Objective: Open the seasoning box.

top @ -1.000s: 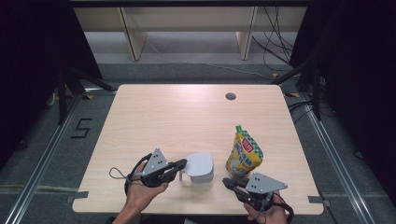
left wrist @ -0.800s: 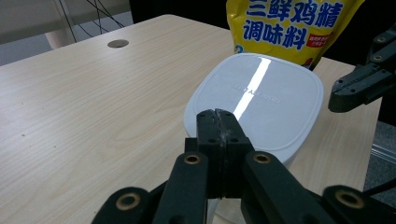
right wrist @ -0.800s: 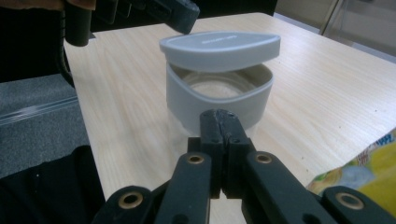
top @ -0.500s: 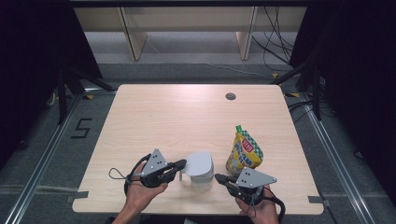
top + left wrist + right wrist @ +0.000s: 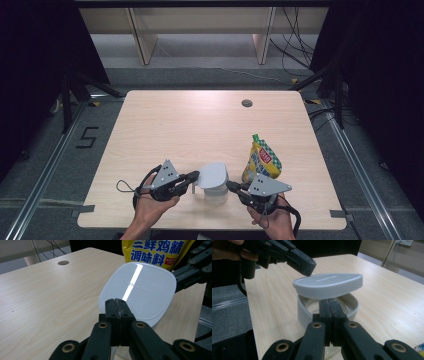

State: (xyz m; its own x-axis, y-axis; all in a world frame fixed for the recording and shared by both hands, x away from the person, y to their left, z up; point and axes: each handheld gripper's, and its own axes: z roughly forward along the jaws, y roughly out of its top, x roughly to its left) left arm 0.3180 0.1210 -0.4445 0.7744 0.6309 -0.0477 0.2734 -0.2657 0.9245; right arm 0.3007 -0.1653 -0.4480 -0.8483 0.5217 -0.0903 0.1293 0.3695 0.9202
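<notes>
High view: translucent round plastic container (image 5: 216,192) sits at the near edge of the light wooden table (image 5: 200,125), its pale grey rounded-square plastic lid (image 5: 213,174) tilted on top, not seated. Left gripper (image 5: 195,176) touches the lid's left edge, right gripper (image 5: 231,186) is at the container's right side; yellow foil seasoning pouch (image 5: 261,161) stands just beside it, far right. Left gripper view: jaws fully shut, nothing between them, tips at or under the lid's (image 5: 138,288) near edge; contact unclear. Right gripper view: jaws pressed together, empty, tips at the container's (image 5: 303,311) rim; lid (image 5: 329,285) is lifted on the near side. Judgement: lid coming off, or being nudged square. Brace the container with the right tips, lever slowly with the left, keep clear of the pouch.
</notes>
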